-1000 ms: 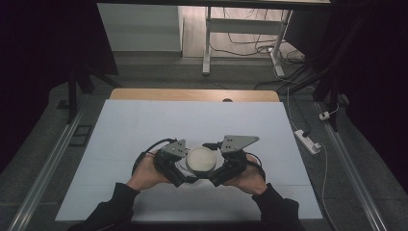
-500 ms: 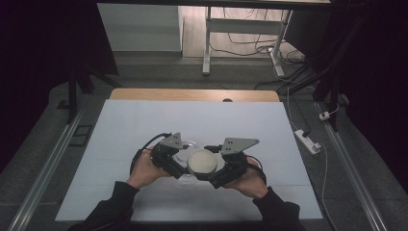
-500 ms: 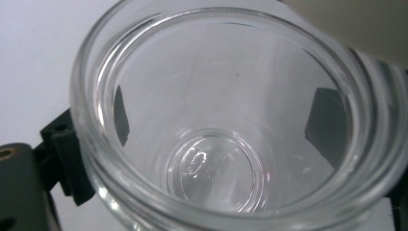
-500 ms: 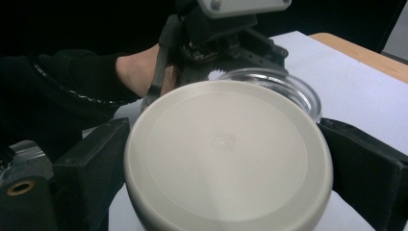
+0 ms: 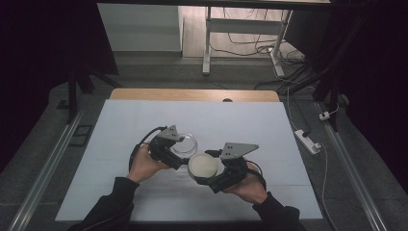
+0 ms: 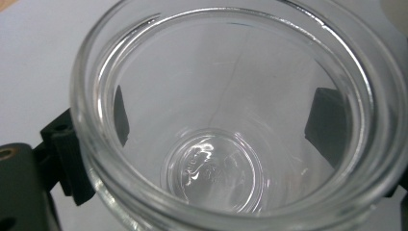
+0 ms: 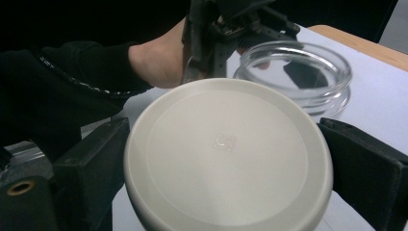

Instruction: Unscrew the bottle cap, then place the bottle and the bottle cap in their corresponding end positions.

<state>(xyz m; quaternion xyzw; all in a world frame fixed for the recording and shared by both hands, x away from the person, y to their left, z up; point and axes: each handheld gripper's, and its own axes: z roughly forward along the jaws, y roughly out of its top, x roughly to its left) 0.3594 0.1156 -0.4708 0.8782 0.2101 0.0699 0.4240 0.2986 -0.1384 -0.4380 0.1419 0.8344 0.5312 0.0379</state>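
1. Jar (image 5: 185,143) sits on the white table (image 5: 120,192), near the middle and a bit toward the near edge. It is clear glass, it is empty, and its mouth is wide open.
2. Your left gripper (image 5: 177,153) has the jar. In the left gripper view you can see its two black jaws through the glass (image 6: 240,120), one pressed on each side of the jar, so it is closed on the jar as far as the glass lets it.
3. Lid (image 5: 203,165) is off the jar. It is round and cream white, and it is just beside the jar, on the side nearer to you.
4. Your right gripper (image 5: 208,177) has the lid. In the right gripper view the jaws stand far apart and squeeze the lid's (image 7: 226,154) edge from both sides, with the flat top facing the camera.
5. In that same view the jar (image 7: 296,72) is behind the lid, with your left hand (image 7: 159,60) next to it. The two do not touch.
6. What looks done: the lid is apart from the jar, and each one is in its own gripper.
7. What looks left: I think you need to set the lid down on the table and let go. You may also need to let go of the jar.
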